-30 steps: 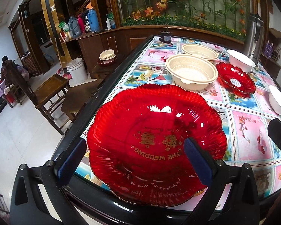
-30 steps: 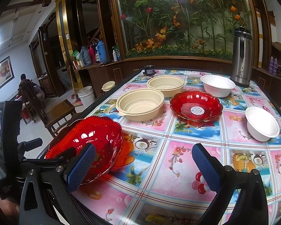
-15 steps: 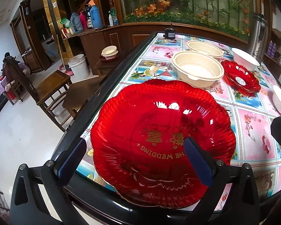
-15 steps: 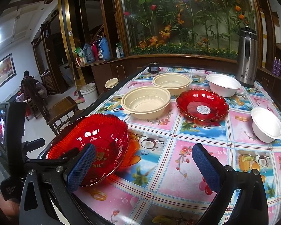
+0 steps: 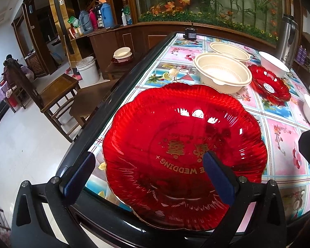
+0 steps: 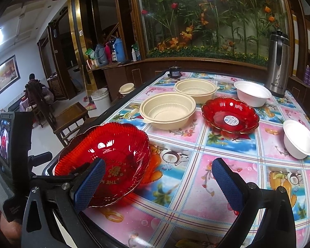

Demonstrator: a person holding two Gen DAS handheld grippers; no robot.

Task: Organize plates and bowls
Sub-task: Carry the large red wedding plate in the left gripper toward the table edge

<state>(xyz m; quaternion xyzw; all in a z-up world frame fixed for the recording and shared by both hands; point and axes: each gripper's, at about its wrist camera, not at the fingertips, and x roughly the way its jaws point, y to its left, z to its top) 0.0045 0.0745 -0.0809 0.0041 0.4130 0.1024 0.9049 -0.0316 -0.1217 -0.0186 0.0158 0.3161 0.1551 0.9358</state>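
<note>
Right at your left gripper (image 5: 148,156), the jaws are spread wide and clamp nothing. One blue pad lies over the gold lettering of the big red plate (image 5: 186,144), and the other sits off its left rim, above the table's black edge (image 5: 117,95). The plate seems to rest tilted, with its near rim hanging out past that edge, so the risk starts here. If you close now, you would likely pinch only one side of a slick, fluted rim, and the plate could pivot, slide off the edge and fall to the floor. Your right gripper (image 6: 159,163) is also released and empty, hovering over the tablecloth just beside the plate, so it is not steadying it. Farther on, the nearer cream bowl (image 5: 223,72) sits close behind the plate's far rim, and a hard push forward could knock into it. The smaller red plate (image 5: 268,86) lies beyond, to the right. Compared with a second ago, the left gripper has slid left relative to the plate, so its right pad now covers the lettering. The right gripper has eased forward, and both sets of jaws stay as wide as before.
</note>
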